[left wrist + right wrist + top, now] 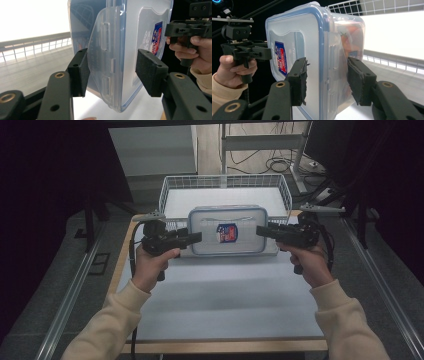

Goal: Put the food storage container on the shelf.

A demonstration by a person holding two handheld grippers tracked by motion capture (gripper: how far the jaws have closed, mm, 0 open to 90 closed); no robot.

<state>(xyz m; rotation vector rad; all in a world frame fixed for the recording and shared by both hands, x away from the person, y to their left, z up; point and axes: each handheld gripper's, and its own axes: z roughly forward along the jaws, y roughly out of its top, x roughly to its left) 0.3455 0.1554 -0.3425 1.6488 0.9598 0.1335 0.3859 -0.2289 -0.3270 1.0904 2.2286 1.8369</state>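
A clear plastic container (227, 230) with a blue-edged lid sits between the 2 grippers, resting at the front rim of a white wire basket (172, 185) at the far side of the table (220, 300). The left gripper (196, 237) stands at its left short end and the right gripper (262, 231) at its right short end.

In the left gripper view, the jaws straddle the lid's side latch (103, 62), spread apart with a gap on the lid side. In the right gripper view, the jaws bracket the opposite end the same way, pads near the walls; whether either pad presses the plastic cannot be told. Both claws read as released, not yet clenched.

The step appears to be lining up a 2-handed grasp of the container's ends. The next move would call for closing both sets of jaws evenly on the latches or rim, so the box neither tips nor slides off the basket edge.

A red, white and blue sticker (226, 233) sits on the lid; its writing is too small to read. Reddish contents show faintly through the wall.
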